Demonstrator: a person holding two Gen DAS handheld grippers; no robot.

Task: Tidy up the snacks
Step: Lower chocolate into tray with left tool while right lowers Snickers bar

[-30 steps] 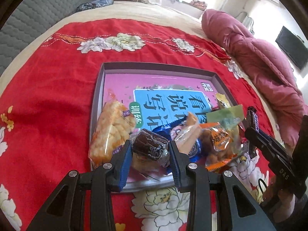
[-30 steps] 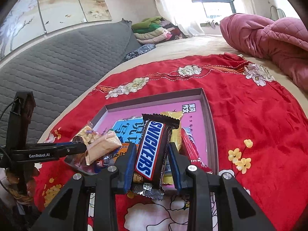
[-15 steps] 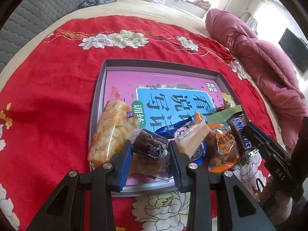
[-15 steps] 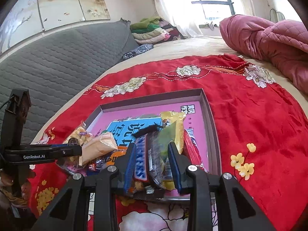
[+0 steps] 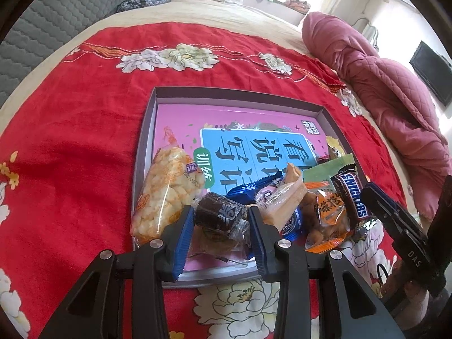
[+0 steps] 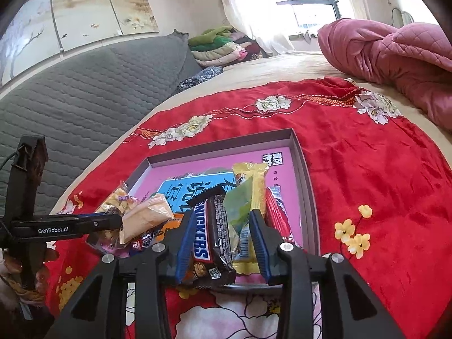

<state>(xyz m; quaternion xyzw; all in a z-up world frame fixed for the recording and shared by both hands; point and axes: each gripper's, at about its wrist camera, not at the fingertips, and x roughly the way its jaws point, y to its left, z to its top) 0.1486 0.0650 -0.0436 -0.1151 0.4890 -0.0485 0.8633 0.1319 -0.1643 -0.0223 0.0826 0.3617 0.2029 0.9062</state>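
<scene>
A grey tray [image 5: 234, 94] with a pink book in it lies on the red flowered cloth [image 5: 84, 113]. Snacks pile up at its near end. My left gripper [image 5: 219, 217] is shut on a dark wrapped cake [image 5: 219, 212], low over the pile beside a puffed-rice packet [image 5: 166, 195]. My right gripper [image 6: 219, 226] has its jaws opening. The Snickers bar [image 6: 212, 226] stands on edge between them, leaning on the left pad and clear of the right one. It rests at the tray's near right rim, next to green [image 6: 240, 206] and yellow [image 6: 251, 175] packets.
Orange [image 5: 327, 214], blue [image 5: 293, 223] and tan [image 5: 285, 200] packets crowd the tray's near end. A pink quilt [image 5: 395, 90] lies to the right. A grey padded headboard [image 6: 84, 90] runs along the left, with folded clothes [image 6: 223, 45] at the back.
The right gripper came down with the Snickers bar to the tray's near rim; the bar turned on edge and the jaws widened off it. The left gripper kept the cake in place.
</scene>
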